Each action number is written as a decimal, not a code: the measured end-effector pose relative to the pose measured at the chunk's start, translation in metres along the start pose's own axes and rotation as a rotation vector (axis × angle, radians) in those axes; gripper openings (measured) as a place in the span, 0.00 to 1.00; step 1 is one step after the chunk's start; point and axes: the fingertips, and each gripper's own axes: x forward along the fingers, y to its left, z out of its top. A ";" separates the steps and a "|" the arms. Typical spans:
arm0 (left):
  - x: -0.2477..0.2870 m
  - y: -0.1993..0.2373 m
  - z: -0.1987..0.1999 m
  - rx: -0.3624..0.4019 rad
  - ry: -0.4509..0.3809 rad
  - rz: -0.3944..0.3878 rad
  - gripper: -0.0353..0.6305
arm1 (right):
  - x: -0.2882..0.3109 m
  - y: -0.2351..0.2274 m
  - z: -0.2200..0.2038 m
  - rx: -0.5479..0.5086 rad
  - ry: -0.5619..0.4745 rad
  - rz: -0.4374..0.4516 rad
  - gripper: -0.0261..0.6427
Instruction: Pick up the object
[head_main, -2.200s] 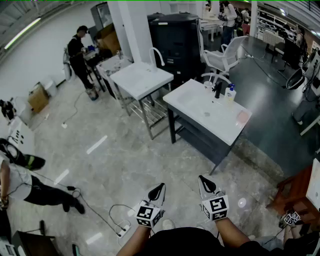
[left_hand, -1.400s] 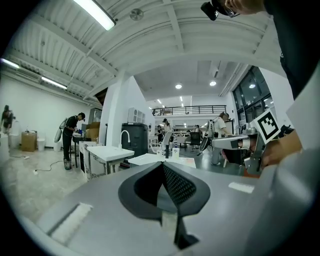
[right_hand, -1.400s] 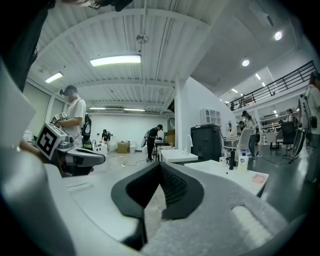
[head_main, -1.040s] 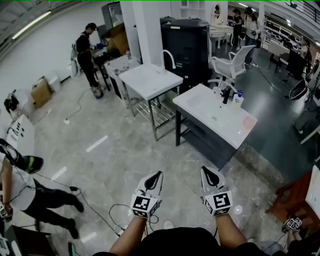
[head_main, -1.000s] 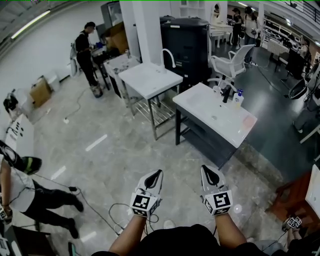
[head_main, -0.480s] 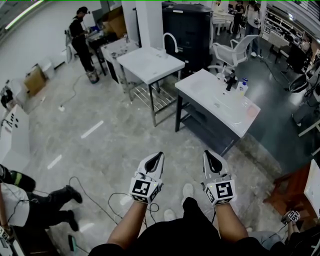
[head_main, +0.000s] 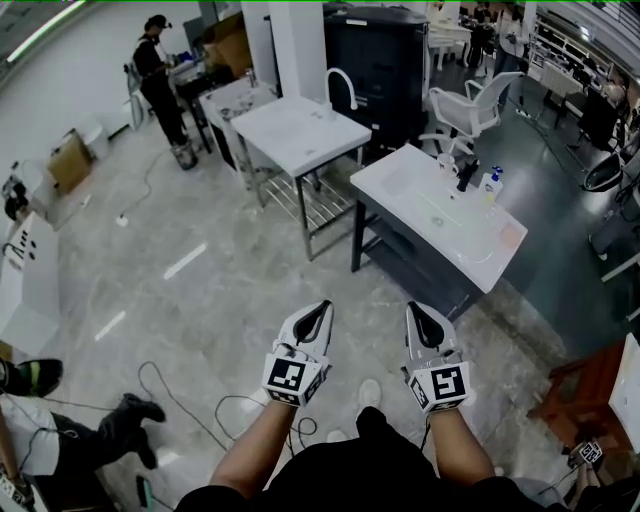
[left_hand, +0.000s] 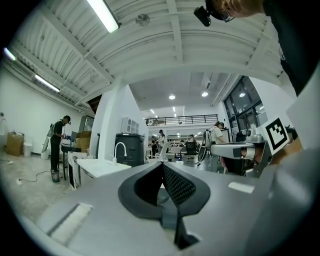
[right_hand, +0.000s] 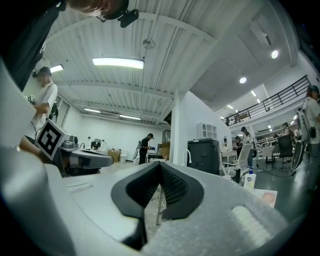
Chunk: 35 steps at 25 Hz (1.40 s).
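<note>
Pale polished floor (head_main: 200, 290) fills the hall. Left tongs (head_main: 318, 310) and right tongs (head_main: 418, 312) are held side by side low over it, pointing forward. In the left gripper view the left tongs (left_hand: 162, 167) are closed with nothing between the jaws; in the right gripper view the right tongs (right_hand: 160, 167) are likewise closed and empty. A white sink tabletop (head_main: 420, 215) stands ahead, well apart from both tongs. It carries a bottle (head_main: 490, 185) beside a black faucet (head_main: 466, 175) and a pink pad (head_main: 511, 236). Which item is the task's object cannot be determined.
</note>
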 end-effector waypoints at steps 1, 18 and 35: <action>0.008 0.004 0.000 0.002 0.003 0.005 0.08 | 0.006 -0.005 -0.001 0.003 0.003 0.003 0.04; 0.150 0.048 -0.010 0.056 0.038 0.015 0.08 | 0.116 -0.113 -0.018 0.020 0.009 0.012 0.04; 0.231 0.049 -0.010 0.102 0.045 0.041 0.08 | 0.153 -0.186 -0.025 0.027 -0.008 -0.012 0.04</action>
